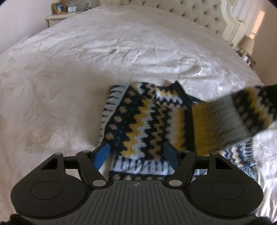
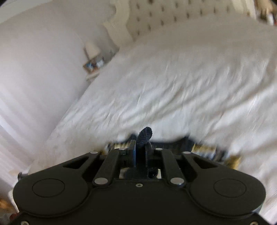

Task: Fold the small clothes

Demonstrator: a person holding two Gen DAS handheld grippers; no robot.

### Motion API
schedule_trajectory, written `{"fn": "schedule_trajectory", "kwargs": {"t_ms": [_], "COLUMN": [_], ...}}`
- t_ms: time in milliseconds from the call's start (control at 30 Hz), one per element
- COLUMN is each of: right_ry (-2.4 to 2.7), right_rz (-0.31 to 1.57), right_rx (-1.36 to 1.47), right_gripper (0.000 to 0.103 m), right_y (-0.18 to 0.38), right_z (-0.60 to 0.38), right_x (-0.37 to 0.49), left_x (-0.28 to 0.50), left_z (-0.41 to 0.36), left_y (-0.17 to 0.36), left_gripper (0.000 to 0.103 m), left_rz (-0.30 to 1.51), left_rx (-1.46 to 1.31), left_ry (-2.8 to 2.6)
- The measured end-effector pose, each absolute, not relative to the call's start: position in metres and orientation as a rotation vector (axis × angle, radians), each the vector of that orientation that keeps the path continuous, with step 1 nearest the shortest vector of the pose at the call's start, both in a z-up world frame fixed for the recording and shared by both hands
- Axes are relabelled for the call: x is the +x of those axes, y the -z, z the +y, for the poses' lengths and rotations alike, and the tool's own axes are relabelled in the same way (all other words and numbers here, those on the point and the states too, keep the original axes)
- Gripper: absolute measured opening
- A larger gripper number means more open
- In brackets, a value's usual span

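A knitted sweater (image 1: 147,124) with navy, yellow and white zigzag bands lies on the white bedspread (image 1: 86,69). In the left wrist view my left gripper (image 1: 136,154) is open just over its near hem, one blue pad (image 1: 102,154) at each side of the body panel. A sleeve (image 1: 242,112) is raised off the bed at the right, blurred. In the right wrist view my right gripper (image 2: 140,147) is shut on a dark navy knit edge (image 2: 145,134) that pokes up between the fingers. The rest of the sweater (image 2: 204,148) hangs blurred below it.
A tufted cream headboard (image 1: 190,12) runs along the far side of the bed. A nightstand (image 1: 57,16) with a picture frame and a clock stands at the far left, and a lamp (image 1: 247,45) at the right. The bedspread stretches wide beyond the sweater.
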State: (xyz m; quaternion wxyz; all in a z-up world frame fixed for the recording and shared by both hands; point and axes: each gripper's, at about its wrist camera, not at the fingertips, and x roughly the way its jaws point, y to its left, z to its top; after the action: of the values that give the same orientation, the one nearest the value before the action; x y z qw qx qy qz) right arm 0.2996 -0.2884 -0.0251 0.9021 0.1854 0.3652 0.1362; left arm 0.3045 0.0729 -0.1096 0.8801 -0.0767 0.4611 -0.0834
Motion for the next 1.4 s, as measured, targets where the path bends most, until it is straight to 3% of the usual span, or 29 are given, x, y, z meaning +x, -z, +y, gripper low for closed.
{"fn": "schedule_trajectory", "kwargs": {"t_ms": [300,567,800,967,1033,1067,1100,1267,1400], "right_ry": [0.013,0.006,0.022,0.026,0.036,0.044,0.048,0.040,-0.003], "right_rz": [1.058,1.067,1.076,1.081,1.066,1.053,1.033,0.967,0.979], "right_rx": [0.256,0.281,0.284,0.282,0.280,0.274,0.271,0.253,0.244], "right_gripper": [0.018,0.021,0.025,0.025,0.039,0.057,0.069,0.070,0.070], "right_y": [0.132,0.143,0.148,0.151,0.148,0.145,0.142,0.127,0.127], "right_z": [-0.333,-0.324,-0.329,-0.329,-0.329,-0.329,-0.328,-0.320,-0.308], "right_x": [0.316,0.319,0.319,0.319,0.317,0.316,0.315,0.315,0.320], "left_x": [0.330,0.374,0.422,0.425,0.416,0.408,0.399,0.363,0.362], "left_z": [0.050,0.031,0.068,0.084,0.093,0.093,0.092,0.046,0.025], "left_y": [0.104,0.111,0.161,0.152,0.132,0.120,0.109,0.091,0.133], "left_gripper": [0.068,0.069,0.069,0.069,0.069,0.069,0.069,0.069,0.071], "left_rz": [0.938,0.891,1.022,0.999,0.947,0.914,0.882,0.853,0.937], "left_rx": [-0.136,0.021,0.172,0.220,0.140,0.102,0.077,0.126,0.335], "left_ry": [0.244,0.209,-0.041,-0.075,-0.101,-0.100,-0.081,0.119,0.090]}}
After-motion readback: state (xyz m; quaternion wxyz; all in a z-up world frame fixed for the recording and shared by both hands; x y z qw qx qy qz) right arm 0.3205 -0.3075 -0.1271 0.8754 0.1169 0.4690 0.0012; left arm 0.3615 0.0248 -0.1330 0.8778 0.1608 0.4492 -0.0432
